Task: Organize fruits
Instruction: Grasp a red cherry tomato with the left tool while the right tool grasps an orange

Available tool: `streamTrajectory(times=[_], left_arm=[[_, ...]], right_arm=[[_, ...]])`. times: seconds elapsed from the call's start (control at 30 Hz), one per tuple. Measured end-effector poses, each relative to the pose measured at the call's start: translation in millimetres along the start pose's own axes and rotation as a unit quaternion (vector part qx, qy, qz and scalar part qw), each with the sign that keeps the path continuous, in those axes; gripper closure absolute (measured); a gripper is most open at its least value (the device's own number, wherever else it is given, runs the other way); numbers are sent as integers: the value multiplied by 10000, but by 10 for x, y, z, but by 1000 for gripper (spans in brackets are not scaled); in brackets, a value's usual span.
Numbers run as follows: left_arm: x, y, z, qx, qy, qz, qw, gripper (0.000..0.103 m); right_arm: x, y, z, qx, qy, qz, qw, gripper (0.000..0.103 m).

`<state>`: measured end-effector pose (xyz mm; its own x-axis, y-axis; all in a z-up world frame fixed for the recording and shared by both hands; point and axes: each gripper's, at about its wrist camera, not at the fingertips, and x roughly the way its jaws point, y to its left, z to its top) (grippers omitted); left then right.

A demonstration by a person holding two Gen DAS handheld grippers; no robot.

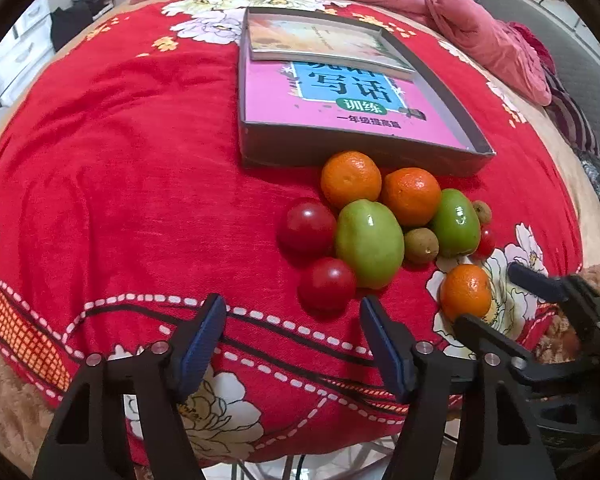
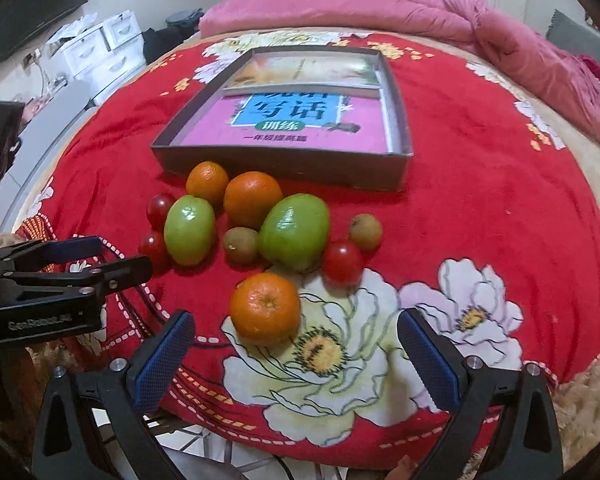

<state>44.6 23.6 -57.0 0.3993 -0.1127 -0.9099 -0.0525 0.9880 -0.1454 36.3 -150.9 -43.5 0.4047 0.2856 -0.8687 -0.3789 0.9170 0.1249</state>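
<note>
A cluster of fruit lies on the red flowered blanket [image 1: 140, 184] in front of a shallow grey box [image 1: 340, 148]. It has three oranges, two green fruits, three red tomatoes and two small brown kiwis. My left gripper [image 1: 292, 314] is open, and a red tomato [image 1: 326, 284] sits just beyond its blue fingertips, untouched. My right gripper [image 2: 294, 320] is open wide. The nearest orange [image 2: 265, 308] lies just ahead of the gap between its pads, clear of both. The right wrist view also shows the left gripper [image 2: 124, 254] beside the left tomatoes.
The grey box [image 2: 284, 164] holds a pink book [image 2: 284, 128] and another book at its far end. A pink quilt [image 2: 420, 12] is bunched along the far edge. White drawers [image 2: 100, 52] stand off to the left. The blanket's near edge drops off below both grippers.
</note>
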Motion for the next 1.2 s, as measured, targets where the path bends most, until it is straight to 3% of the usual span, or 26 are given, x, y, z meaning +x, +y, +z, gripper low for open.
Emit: streamTrajectory(times=[0.13, 0.27, 0.37, 0.6, 0.67, 0.73, 0.97, 1.2], left_arm=[[18, -21, 24, 63, -14, -103, 9999, 42], [65, -13, 41, 7, 18, -193, 9998, 44], [89, -9, 48, -18, 21, -227, 9997, 46], [129, -35, 64, 28, 44, -353, 9994, 53], [130, -30, 65, 20, 49, -415, 9991, 58], [120, -32, 66, 38, 37, -474, 9989, 73], [72, 32, 77, -115, 27, -692, 9975, 73], [-134, 8, 89, -25, -277, -657, 9975, 73]], right_arm=[[105, 56, -12, -103, 193, 110, 9997, 32], [178, 62, -2, -91, 308, 218, 9992, 53], [189, 61, 1, -101, 298, 291, 9991, 62], [130, 67, 22, -136, 157, 493, 9986, 62], [93, 75, 31, -161, 74, 540, 9984, 62], [73, 76, 38, -169, 22, 580, 9982, 62], [-70, 84, 78, -239, -315, 627, 9972, 62], [-189, 84, 122, -357, -638, 573, 9957, 62]])
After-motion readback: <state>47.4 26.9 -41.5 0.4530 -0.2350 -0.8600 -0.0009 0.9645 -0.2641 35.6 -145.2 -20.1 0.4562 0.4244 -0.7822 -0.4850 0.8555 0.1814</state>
